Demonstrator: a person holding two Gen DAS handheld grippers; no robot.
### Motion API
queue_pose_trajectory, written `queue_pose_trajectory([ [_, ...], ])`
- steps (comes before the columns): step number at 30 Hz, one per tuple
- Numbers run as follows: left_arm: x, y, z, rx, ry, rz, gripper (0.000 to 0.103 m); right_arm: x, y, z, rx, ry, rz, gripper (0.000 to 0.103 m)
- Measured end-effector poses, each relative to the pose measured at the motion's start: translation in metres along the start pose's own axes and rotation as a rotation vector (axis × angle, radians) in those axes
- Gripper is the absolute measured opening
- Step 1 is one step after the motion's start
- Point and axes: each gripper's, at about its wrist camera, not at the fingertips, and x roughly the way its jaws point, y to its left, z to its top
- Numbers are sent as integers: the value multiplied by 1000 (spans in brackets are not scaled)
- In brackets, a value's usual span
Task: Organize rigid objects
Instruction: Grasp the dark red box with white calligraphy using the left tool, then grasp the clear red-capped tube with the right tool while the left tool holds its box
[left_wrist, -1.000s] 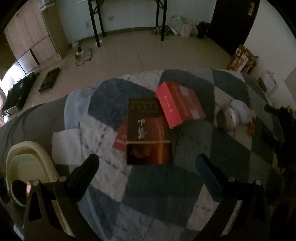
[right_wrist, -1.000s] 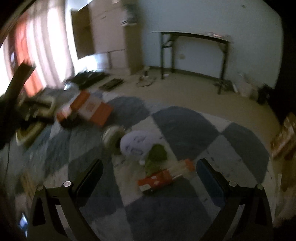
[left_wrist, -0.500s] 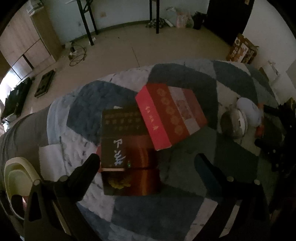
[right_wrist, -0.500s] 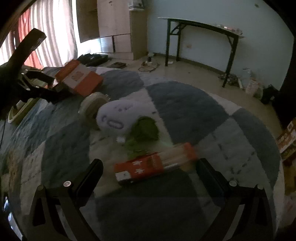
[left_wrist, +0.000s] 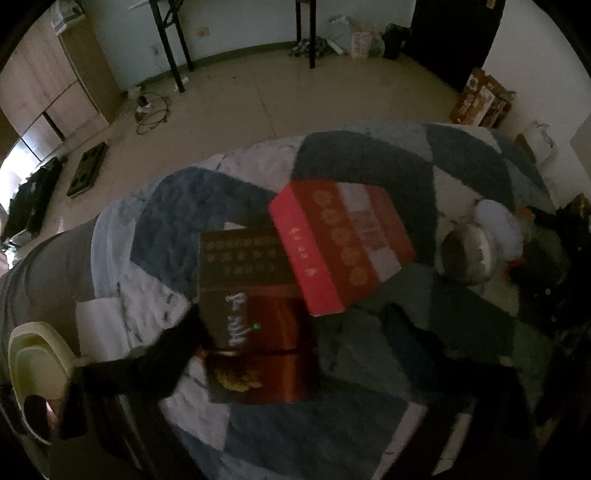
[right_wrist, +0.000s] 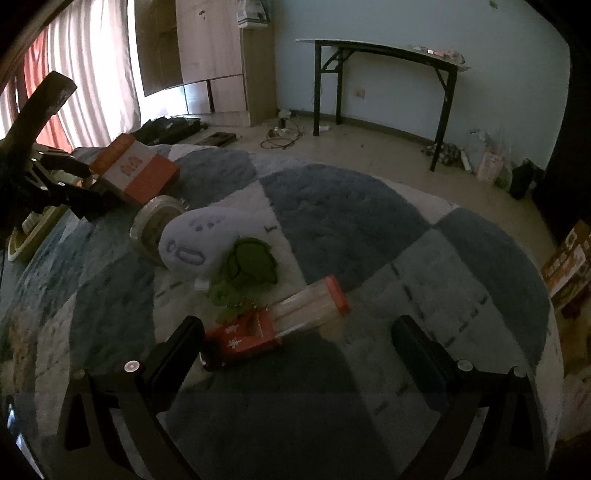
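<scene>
Closing in over the last second, the left gripper (left_wrist: 291, 336) seems, through blur, not yet clamped on the stiff, light dark box (left_wrist: 255, 317) mid-rug (left_wrist: 369, 424); grip its long edges, while the right gripper (right_wrist: 295, 343) gapes.

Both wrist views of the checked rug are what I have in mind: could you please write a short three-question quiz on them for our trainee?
1. True or false: the bright red rectangular box overlaps a corner of the dark brown flat box with gold lettering.
2. What lies against the white plush toy, on its near side in the right wrist view? A) a green soft toy; B) a blue ceramic mug; C) a yellow banana.
3. Fill in: the right gripper has its jaws ____, on either side of the red-and-clear tubular packet on the checked blue-and-white rug.

Key: 1 true; 2 A; 3 open.
</scene>
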Motion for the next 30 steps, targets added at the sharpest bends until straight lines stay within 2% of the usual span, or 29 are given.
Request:
queue_pose_trajectory([
  [1, 1, 1, 0, -4, 1, 7, 59, 2, 1, 1, 0, 0, -7, 103],
  [3, -1, 5, -1, -23, -15, 0, 59, 6, 4, 3, -7, -4, -17, 102],
  [5, -4, 8, -2, -43, -20, -26, 59, 7, 6, 4, -15, -10, -26, 85],
  [8, -10, 10, -7, -37, -24, -26, 59, 4, 7, 4, -16, -15, -13, 69],
  [9, -12, 10, -10, -33, -24, -27, 59, 2, 8, 3, -9, -15, -6, 66],
  [11, -16, 13, -14, -31, -28, -24, 59, -2, 6, 1, 0, -14, 10, 52],
  [13, -22, 17, -19, -44, -29, -32, 59, -4, 7, -1, 9, -12, 25, 48],
  [16, -30, 22, -25, -51, -35, -26, 59, -9, 6, -2, 38, -17, 32, 48],
  [18, -34, 26, -29, -57, -40, -26, 59, -12, 6, -4, 43, -29, 10, 51],
  [20, -37, 30, -31, -68, -45, -28, 59, -13, 7, -6, 34, -29, -16, 70],
  [23, -39, 33, -33, -76, -54, -43, 59, -15, 5, -7, 29, -43, -28, 87],
  [29, -38, 33, -34, -63, -47, -51, 59, -7, -6, -5, 11, -37, -56, 103],
  [30, -39, 33, -35, -55, -46, -50, 59, -3, -8, -5, 21, -35, -52, 103],
])
